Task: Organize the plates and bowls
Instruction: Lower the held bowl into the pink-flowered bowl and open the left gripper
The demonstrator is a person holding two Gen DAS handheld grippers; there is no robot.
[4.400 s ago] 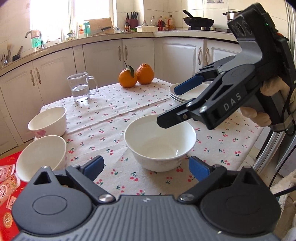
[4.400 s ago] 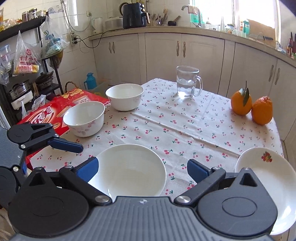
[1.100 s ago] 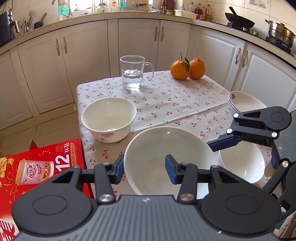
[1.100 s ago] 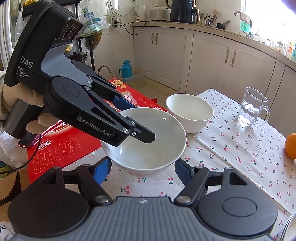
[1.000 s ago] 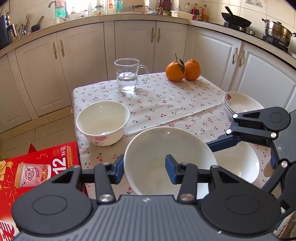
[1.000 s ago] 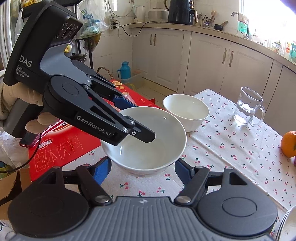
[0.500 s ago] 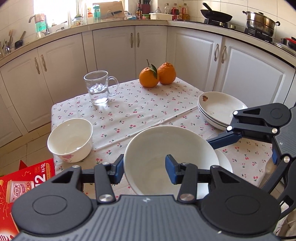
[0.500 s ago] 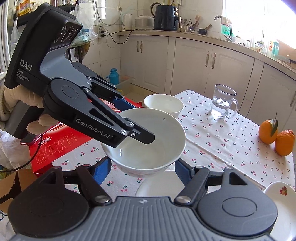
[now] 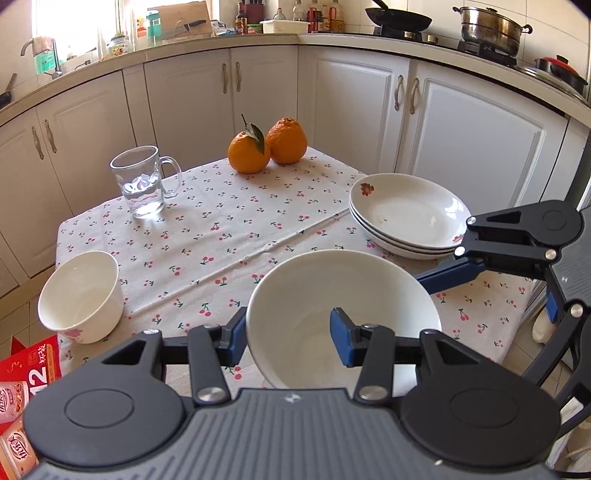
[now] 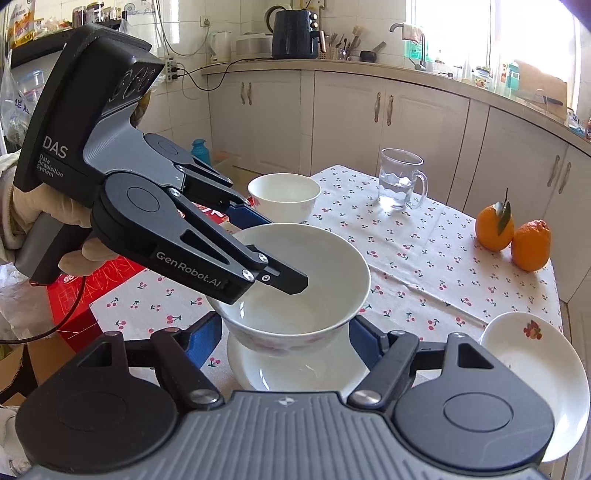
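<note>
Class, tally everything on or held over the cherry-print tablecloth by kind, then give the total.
Bowls: 3: lifted bowl, bowl under it, small bowl
Plates: 3, in one stack
Glass mug: 1
Oranges: 2
Total: 9

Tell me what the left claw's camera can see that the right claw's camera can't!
Only the left view shows the black pan and steel pot on the stove, and that the plates form a stack. Only the right view shows the black kettle, the gloved hand and a bigger bowl under the held one. Both show the held bowl, small bowl, glass mug and two oranges.
</note>
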